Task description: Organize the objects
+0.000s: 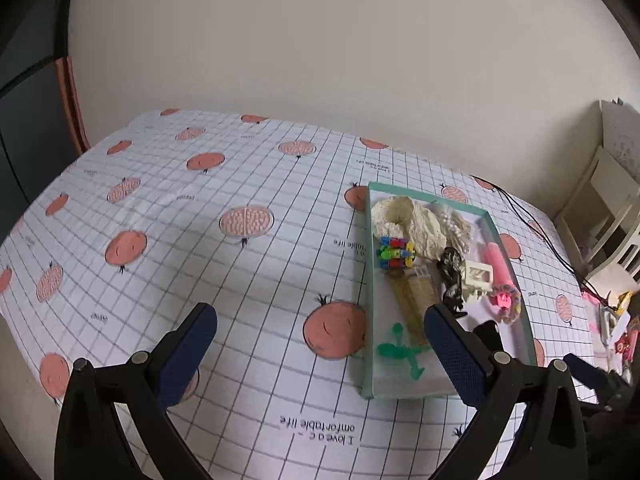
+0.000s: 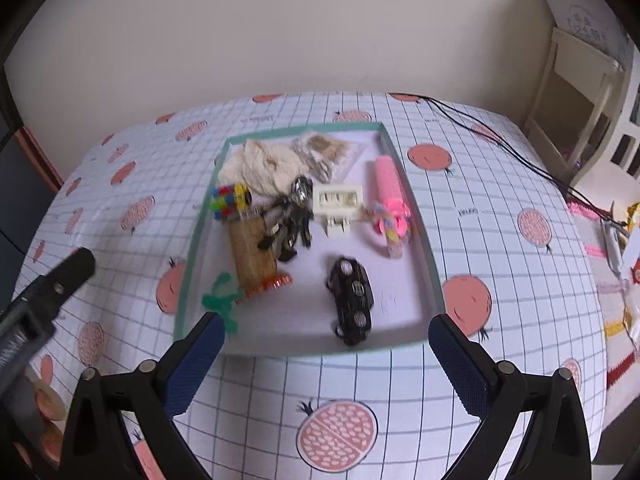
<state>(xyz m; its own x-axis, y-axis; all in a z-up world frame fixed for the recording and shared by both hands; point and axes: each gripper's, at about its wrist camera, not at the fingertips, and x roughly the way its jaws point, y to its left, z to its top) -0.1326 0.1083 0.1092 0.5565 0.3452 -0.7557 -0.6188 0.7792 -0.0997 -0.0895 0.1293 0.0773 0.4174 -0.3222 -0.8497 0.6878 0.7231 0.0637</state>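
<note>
Right wrist view is showing the right gripper (image 2: pixel 324 356) hanging with its jaws spread wide and gripping nothing, just short of the near rim of the shallow green-edged box (image 2: pixel 434 280), which is sitting on the gridded tablecloth (image 2: pixel 500 208) and holding every task item. Nearest piece: one black toy car (image 2: pixel 352 300), lying at twelve o'clock from the jaws, a touch right of centre, its long axis running near to far, almost in line with the fingers, so by my reckoning a straight reach forward would be straddling it across its width. Left wrist view is showing the left gripper (image 1: pixel 320 356) likewise wide apart and empty, sitting over bare cloth with the box off at two o'clock, so the right one is looking nearer and better placed. Contents, counted: one black car; one dark figure (image 2: pixel 290 220), leaning on one cork-coloured cylinder with an orange end (image 2: pixel 254 256); one green plastic piece (image 2: pixel 222 304) at the near-left corner; one multicoloured block toy (image 2: pixel 230 200); one cream knitted bundle (image 2: pixel 260 164); one bagged beige item (image 2: pixel 324 152); one white plastic frame (image 2: pixel 338 200); one pink roller (image 2: pixel 387 184); one pastel braided ring (image 2: pixel 390 226). Outside the box: one black cable (image 2: pixel 480 128) trailing off at one o'clock.
</note>
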